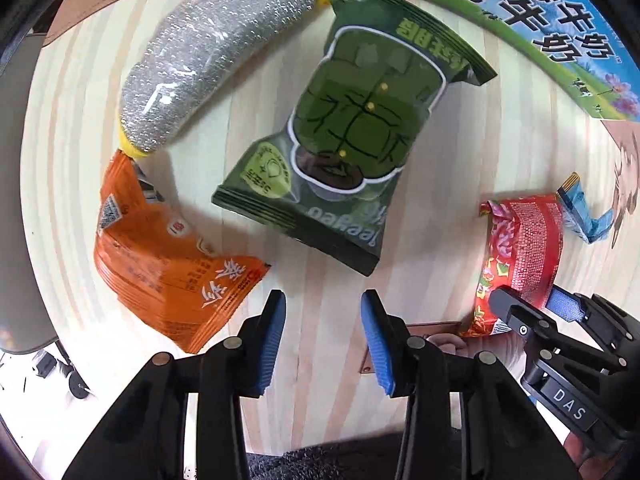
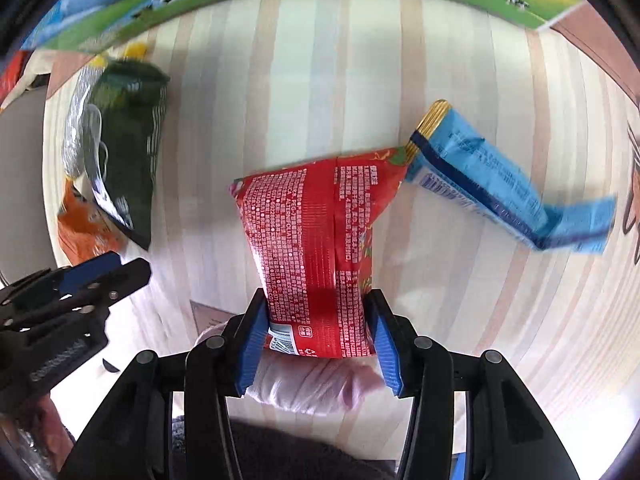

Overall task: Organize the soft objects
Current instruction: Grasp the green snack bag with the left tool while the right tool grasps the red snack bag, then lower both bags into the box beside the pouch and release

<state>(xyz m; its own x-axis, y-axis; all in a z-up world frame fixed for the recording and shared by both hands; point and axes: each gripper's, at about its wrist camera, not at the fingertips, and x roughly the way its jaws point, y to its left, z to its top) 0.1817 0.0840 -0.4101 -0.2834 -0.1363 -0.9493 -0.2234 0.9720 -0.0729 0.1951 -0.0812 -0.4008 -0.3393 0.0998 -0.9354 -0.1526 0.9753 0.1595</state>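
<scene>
My right gripper [image 2: 316, 320] is shut on the near end of a red snack packet [image 2: 316, 232], which also shows at the right of the left wrist view [image 1: 524, 248]. A light blue packet [image 2: 492, 184] lies just right of it, touching its far corner. My left gripper [image 1: 324, 320] is open and empty above the wooden table, near a green snack bag [image 1: 352, 136]. An orange packet [image 1: 160, 256] lies to its left, and a silver scouring pad in clear wrap [image 1: 208, 52] lies beyond that.
A milk carton box with blue and green print [image 1: 540, 28] stands along the far edge of the pale wooden table [image 1: 460, 152]. The right gripper's body [image 1: 568, 344] sits close to my left gripper's right side. A grey chair [image 1: 16, 200] is at the left.
</scene>
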